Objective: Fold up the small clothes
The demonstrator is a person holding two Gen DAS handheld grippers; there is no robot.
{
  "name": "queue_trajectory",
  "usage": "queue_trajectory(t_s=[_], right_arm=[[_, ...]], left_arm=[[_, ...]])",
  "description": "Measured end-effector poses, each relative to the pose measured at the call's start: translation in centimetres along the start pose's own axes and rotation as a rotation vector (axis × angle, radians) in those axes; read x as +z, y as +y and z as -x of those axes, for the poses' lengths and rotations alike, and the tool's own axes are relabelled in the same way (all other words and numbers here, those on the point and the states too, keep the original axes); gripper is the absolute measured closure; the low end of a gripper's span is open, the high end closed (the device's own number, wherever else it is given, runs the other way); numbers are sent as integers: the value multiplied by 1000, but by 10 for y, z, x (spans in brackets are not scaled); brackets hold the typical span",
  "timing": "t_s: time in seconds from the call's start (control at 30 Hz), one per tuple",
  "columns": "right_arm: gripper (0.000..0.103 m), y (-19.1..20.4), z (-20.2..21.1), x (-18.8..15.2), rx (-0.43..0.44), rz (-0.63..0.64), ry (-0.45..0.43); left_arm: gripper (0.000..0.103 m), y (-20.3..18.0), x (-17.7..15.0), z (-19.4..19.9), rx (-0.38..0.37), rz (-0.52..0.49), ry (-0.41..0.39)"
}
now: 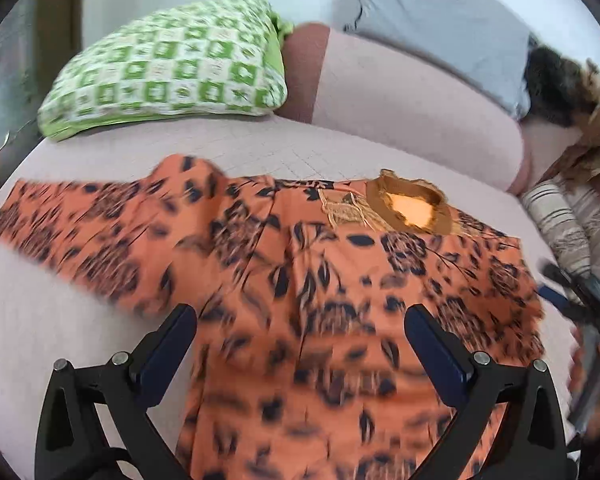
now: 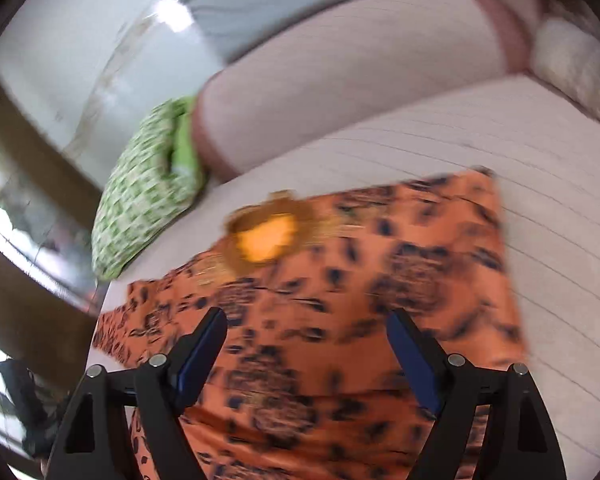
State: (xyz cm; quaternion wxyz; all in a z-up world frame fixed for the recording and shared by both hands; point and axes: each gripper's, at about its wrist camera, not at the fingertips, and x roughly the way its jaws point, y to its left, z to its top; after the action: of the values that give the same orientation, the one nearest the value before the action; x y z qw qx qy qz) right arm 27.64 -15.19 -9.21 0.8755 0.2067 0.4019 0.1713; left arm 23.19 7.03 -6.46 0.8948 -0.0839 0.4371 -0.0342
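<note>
The left gripper point(image 1: 300, 320) stands with its jaws spread wide and nothing between the pads; it hovers above the lower body of the orange floral garment point(image 1: 320, 280), which lies spread flat on the pale sofa seat point(image 1: 60, 320). The right gripper point(image 2: 308, 328) is likewise released, jaws wide, empty, over the same garment.

Key relation: the garment's long axis runs from the neckline point(image 1: 412, 210) toward the hem, which lies below both grippers and out of view. In the left wrist view, one sleeve point(image 1: 80, 232) extends far to the left, toward the green checked cushion point(image 1: 172, 68). In the right wrist view the opposite sleeve point(image 2: 460, 240) extends to the right, apart from the cushion. The left gripper is judged nearer the left sleeve, the right gripper nearer the right one.

Limits of view: the hem is cut off. Motion blur obscures fabric edges and creases. The right gripper shows only as a dark blur at the left view's right margin.
</note>
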Motion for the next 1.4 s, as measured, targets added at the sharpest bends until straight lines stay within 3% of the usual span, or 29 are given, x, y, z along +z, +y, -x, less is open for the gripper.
queue_trajectory(t_s=[0.07, 0.13, 0.17, 0.2, 0.23, 0.33, 0.37, 0.4, 0.47, 0.5, 0.57, 0.6, 0.63, 0.7, 0.73, 0.77, 0.8, 0.93, 1.03, 1.07, 1.1, 1.13, 1.2, 1.27, 1.4], right_arm=[[19, -19, 10, -1, -6, -14, -5], [19, -37, 19, -4, -17, -16, -7], [19, -41, 21, -3, -24, -15, -7], [19, -47, 24, -2, -32, -11, -9], [19, -55, 29, 1, -41, -12, -13], [19, -67, 25, 7, -67, -17, -13], [19, -74, 24, 9, -87, -27, -8], [20, -82, 18, 10, -110, -47, 4], [49, -95, 6, 7, -153, -91, 57], [68, -102, 1, 4, -157, -112, 78], [68, -108, 3, -2, -183, -122, 58], [68, -110, 6, -5, -190, -132, 43], [68, -114, 9, -8, -188, -149, 34], [58, -111, 13, -12, -191, -158, 38], [42, -105, 18, -11, -202, -139, 32], [39, -96, 27, -10, -216, -111, 2], [38, -88, 36, -9, -220, -87, -31], [25, -42, 53, 12, -156, 13, -138], [20, -29, 21, 18, -83, 2, -68], [19, -36, 0, 15, -99, -31, 8], [20, -50, -29, 8, -127, -102, 150], [20, -55, -37, 2, -140, -119, 170], [20, -33, -13, -2, -156, -34, 62], [20, -17, 2, -9, -147, 13, 18], [20, 5, 23, -33, -143, 82, 1]], left_arm=[[2, -6, 21, -38, 21, -24, 67], [12, -7, 29, -66, 32, -21, 130], [28, -6, 31, -82, 28, -7, 175], [50, -5, 31, -94, 28, 8, 212], [63, -5, 30, -105, 22, 21, 252], [84, -6, 31, -110, 36, 36, 220], [96, -7, 32, -109, 46, 28, 213], [97, -9, 35, -105, 46, 19, 192], [97, -27, 44, -80, 58, -82, 43], [97, -35, 47, -72, 66, -115, -6], [97, -45, 50, -62, 81, -156, -89], [97, -45, 50, -69, 94, -163, -73], [97, -38, 44, -88, 132, -158, -10], [91, -17, 32, -113, 156, -101, 115], [87, -8, 26, -113, 137, -72, 106], [73, -3, 21, -101, 147, -72, 62], [68, 0, 20, -93, 159, -70, 56], [65, 20, 15, -61, 130, -26, 54], [57, 53, 8, -25, 103, 66, 11], [47, 64, 5, -16, 106, 101, -7], [44, 80, 5, -7, 109, 144, -29], [44, 100, 4, 2, 109, 191, -50], [37, 150, 2, 20, 107, 310, -91], [36, 210, -3, 30, 101, 488, -125], [36, 295, -12, 18, 22, 772, -146]])
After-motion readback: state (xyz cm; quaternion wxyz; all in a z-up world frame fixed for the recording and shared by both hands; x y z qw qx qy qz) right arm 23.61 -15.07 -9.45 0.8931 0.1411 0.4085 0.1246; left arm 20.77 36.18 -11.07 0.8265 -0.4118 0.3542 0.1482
